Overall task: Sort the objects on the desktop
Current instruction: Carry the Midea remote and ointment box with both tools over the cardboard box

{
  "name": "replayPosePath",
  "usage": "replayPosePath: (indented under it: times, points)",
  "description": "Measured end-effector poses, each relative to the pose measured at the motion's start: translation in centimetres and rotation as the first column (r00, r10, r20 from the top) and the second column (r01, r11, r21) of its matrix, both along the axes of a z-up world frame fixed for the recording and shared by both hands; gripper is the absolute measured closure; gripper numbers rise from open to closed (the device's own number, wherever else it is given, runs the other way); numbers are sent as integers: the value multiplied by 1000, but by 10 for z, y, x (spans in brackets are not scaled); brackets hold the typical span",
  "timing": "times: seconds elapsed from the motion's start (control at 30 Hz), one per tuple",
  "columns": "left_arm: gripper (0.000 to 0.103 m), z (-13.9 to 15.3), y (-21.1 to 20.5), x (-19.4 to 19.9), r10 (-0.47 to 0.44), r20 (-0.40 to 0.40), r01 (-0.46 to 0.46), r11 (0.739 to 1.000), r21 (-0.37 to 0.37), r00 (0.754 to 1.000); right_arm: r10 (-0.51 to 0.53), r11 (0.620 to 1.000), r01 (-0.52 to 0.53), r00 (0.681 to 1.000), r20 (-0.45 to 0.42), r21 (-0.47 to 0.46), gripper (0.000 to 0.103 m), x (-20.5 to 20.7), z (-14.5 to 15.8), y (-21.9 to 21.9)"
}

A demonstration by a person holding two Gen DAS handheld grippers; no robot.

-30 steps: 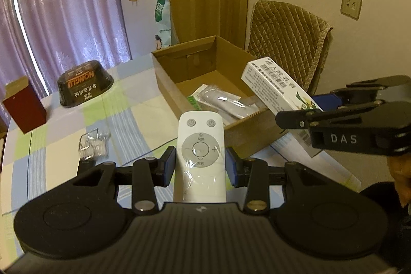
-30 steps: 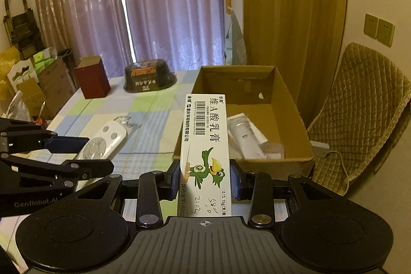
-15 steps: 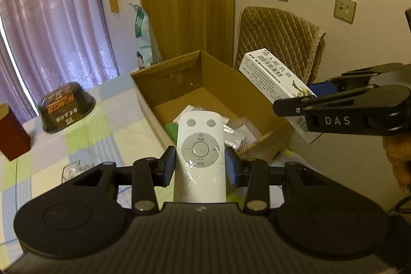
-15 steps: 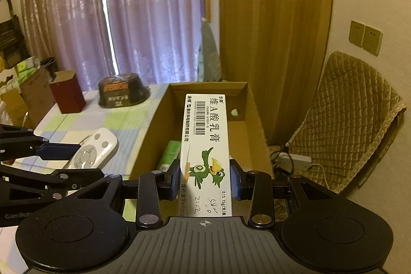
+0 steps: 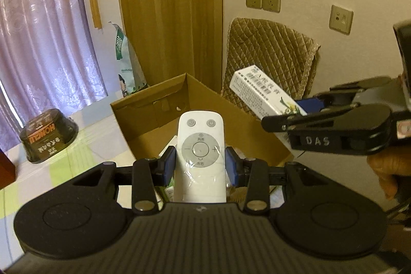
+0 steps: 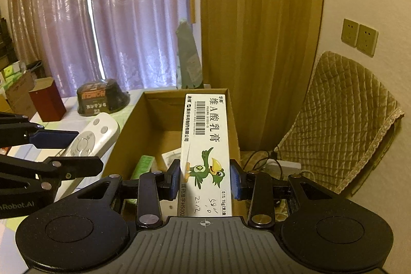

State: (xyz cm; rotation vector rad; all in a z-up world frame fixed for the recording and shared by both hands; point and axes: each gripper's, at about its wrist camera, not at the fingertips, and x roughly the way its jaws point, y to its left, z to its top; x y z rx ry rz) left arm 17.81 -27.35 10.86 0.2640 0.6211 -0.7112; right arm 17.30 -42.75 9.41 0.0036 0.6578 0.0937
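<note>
Above the open brown cardboard box (image 6: 164, 135) now, having swung in from the checked tablecloth: my left gripper (image 5: 200, 166) clamps the white oval remote (image 5: 199, 158), my right gripper (image 6: 205, 180) the white ointment carton (image 6: 205, 153) — both ready to drop.

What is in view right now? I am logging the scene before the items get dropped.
Remote: 1, white, held in the left gripper over the box.
Carton: 1, white with a green bird, held in the right gripper over the box.
Box: 1, brown cardboard, open, on the table; a green packet and white packets inside.
Bowl: 1, black, upside down on the table near the curtain.
Red box: 1, dark red, left of the bowl.
Bag: 1, white and green, behind the box.
Chair: 1, tan quilted cover, by the wall.
Sockets: on the wall, beige.
Table: 1, checked cloth.
Left gripper: black, blue pads, shut.
Right gripper: black, blue pads, shut.
</note>
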Motion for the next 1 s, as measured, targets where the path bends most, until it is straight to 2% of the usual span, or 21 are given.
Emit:
replayPosePath:
  times: [1.0]
  points:
    - [68,-53,-27,53,-2,-48,6,997,77,999,1,1000,1,995,-96,20,66,59,-53,-12]
